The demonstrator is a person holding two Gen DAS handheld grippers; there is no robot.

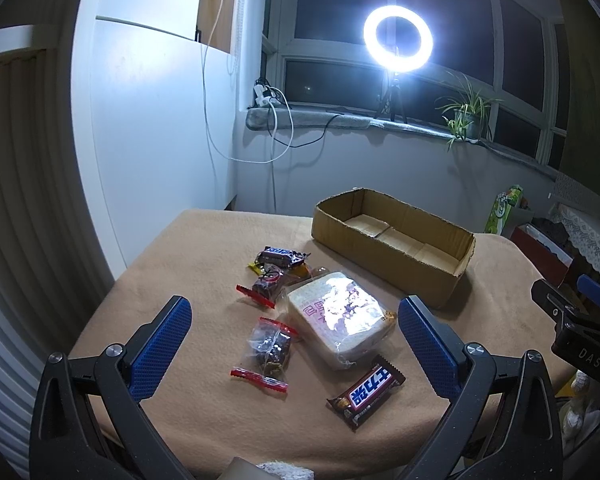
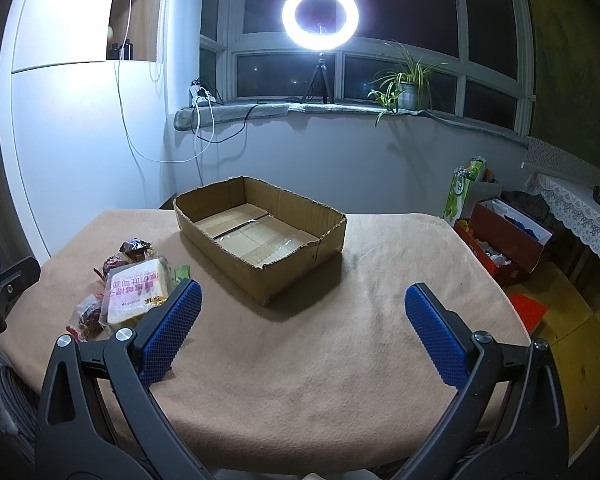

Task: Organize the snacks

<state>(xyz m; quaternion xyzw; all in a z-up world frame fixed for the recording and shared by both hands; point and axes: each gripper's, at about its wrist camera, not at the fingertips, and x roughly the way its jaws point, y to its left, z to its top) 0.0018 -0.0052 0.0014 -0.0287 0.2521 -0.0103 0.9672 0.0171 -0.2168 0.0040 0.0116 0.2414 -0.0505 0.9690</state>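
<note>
Night-dark windowed room, tan-clothed table (image 2: 300, 360), empty cardboard box (image 2: 300, 276), both grippers' fingers (image 1: 172, 320) spread, unladen.

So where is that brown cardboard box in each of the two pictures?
Left wrist view: the open brown cardboard box sits right of centre, beyond the snack pile.
Right wrist view: the box sits near the centre, ahead of the open right gripper.
Shared landmark: the glowing ring light on the windowsill behind it.

Two chocolate bars (image 1: 365, 392) (image 1: 281, 256), two red-sealed clear bags (image 1: 269, 347) (image 1: 266, 286) and one bread pack (image 1: 338, 318) are counted. One cardboard box (image 1: 392, 246) is seen.
</note>
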